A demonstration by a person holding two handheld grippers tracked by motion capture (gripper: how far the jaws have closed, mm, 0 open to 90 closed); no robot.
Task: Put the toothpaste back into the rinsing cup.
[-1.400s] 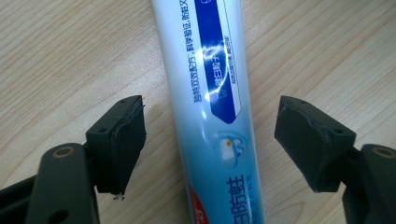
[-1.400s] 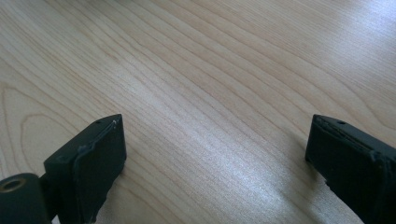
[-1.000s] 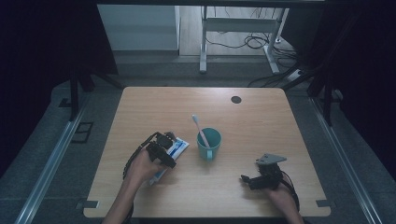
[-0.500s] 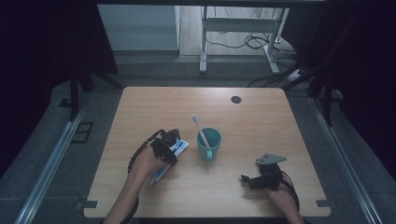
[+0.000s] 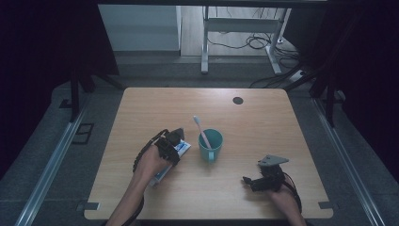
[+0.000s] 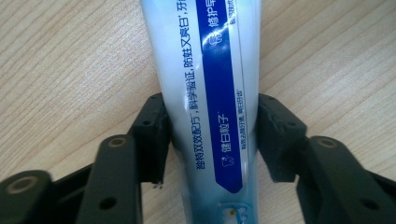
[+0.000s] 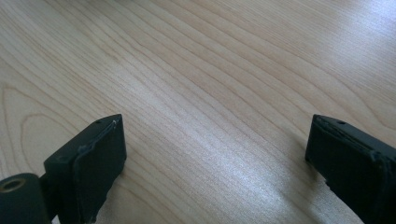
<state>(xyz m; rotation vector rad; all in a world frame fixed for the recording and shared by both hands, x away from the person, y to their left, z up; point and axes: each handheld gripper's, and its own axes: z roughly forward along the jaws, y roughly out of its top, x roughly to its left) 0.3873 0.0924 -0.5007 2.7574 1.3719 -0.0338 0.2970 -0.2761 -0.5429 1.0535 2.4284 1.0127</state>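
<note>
Nearest to me, my right gripper (image 5: pixel 254 181) rests low over the table (image 5: pixel 263 122) at the front right, and its jaws stand wide apart with only bare wood between them, as the right gripper view shows. My right hand (image 5: pixel 282 200) is cut off by the bottom edge of the high view.

A little farther, at the front left, my left gripper (image 6: pixel 210 140) is on the toothpaste tube (image 6: pixel 210 84). Its jaws have just been closing, and now the two pads sit against the two sides of the tube, which lies flat on the wood between them. I judge that they hold it, though I cannot tell how hard they press.

The long axis of the tube runs along the jaws, away from the camera of the left gripper. In the high view the tube (image 5: pixel 181 147) lies slanted, from near-left to far-right, and its far end points toward the cup (image 5: pixel 210 146). My left hand (image 5: pixel 150 162) and the gripper cover the middle of it, so I see only the two ends there. In the left gripper view both ends are cut off by the picture, and I cannot make out which end carries the cap. The blue band has small print that runs along the length.

Just beside the far end of the tube stands the teal cup, upright, its handle toward me. A pink toothbrush (image 5: pixel 201 130) leans in it, with the head up and tilted to the far left. Near the far edge of the table there is a small dark round hole (image 5: pixel 238 100).
</note>
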